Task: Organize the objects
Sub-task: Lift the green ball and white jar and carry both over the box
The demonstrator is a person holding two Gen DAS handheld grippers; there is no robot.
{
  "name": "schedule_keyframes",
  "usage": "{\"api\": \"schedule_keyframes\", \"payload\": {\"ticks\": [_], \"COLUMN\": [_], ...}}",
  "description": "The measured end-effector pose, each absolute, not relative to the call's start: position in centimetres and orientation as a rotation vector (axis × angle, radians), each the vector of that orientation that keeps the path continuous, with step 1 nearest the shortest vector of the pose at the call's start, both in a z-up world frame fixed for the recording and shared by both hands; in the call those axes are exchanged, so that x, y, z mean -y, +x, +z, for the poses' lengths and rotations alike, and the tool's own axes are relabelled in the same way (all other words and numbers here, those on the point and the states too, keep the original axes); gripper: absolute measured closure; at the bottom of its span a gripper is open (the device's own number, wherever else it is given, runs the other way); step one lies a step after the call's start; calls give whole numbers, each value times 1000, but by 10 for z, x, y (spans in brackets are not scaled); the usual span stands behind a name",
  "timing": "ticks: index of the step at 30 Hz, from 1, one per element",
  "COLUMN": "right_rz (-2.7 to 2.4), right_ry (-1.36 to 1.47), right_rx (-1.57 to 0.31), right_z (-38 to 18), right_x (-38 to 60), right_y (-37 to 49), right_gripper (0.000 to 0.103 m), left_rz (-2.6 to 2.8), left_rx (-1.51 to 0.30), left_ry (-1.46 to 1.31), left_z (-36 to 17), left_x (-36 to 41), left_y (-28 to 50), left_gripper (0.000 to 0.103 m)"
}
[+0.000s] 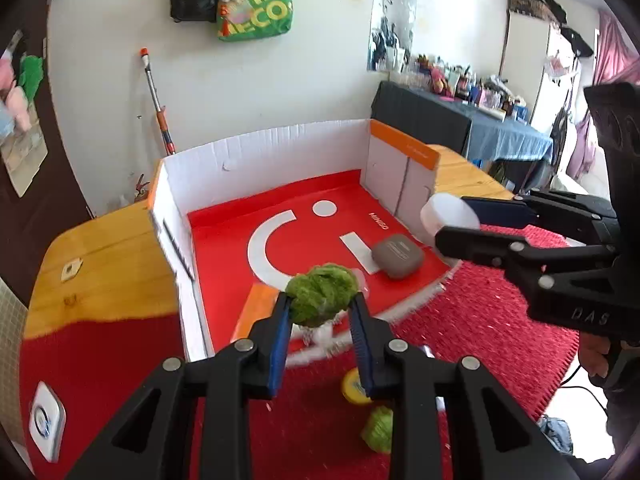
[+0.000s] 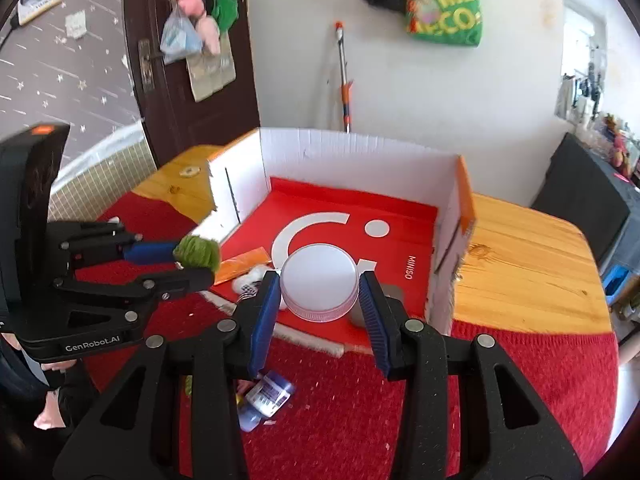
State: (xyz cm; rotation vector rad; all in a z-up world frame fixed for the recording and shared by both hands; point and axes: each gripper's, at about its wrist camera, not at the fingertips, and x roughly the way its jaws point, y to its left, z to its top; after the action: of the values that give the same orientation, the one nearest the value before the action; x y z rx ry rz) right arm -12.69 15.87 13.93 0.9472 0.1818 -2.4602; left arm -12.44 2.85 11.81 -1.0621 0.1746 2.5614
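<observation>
My left gripper (image 1: 322,314) is shut on a fuzzy green ball (image 1: 322,294), held above the front edge of the open cardboard box (image 1: 260,156) with a red floor. In the right wrist view, that left gripper (image 2: 196,266) and its green ball (image 2: 198,254) hang at the box's left front corner. My right gripper (image 2: 320,300) is shut on a white round jar (image 2: 320,286) above the box's front, also seen as the right gripper (image 1: 452,222) with the jar (image 1: 444,216). A grey case (image 1: 398,256) lies inside the box.
On the red mat (image 1: 480,320) lie a second green ball (image 1: 380,428), a yellow round thing (image 1: 354,388), a small labelled bottle (image 2: 268,394) and a white device (image 1: 46,420). The box's orange front flap (image 2: 244,264) lies flat. Wooden tabletop (image 2: 520,264) surrounds the box.
</observation>
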Motion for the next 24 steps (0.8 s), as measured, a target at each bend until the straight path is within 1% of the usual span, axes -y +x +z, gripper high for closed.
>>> {"api": "schedule_keyframes", "payload": {"ticks": [6, 12, 19, 24], "right_rz": [-2415, -2363, -2293, -2250], "right_ry": [1042, 1152, 1253, 1306], "right_rx": [-182, -224, -270, -295], "right_z": [123, 102, 82, 68], "right_x": [-153, -146, -139, -135], "right_y": [-162, -198, -227, -240], "right_gripper": [64, 64, 64, 64], "left_rz": [2510, 2443, 2371, 2331], "left_rx": [-197, -210, -208, -248], "left_ry": [-1125, -1198, -1263, -1300], "left_z": [108, 92, 76, 67], "left_x": [-31, -35, -38, -39], "left_y": [-165, -202, -230, -244], "left_gripper": [73, 73, 73, 73]}}
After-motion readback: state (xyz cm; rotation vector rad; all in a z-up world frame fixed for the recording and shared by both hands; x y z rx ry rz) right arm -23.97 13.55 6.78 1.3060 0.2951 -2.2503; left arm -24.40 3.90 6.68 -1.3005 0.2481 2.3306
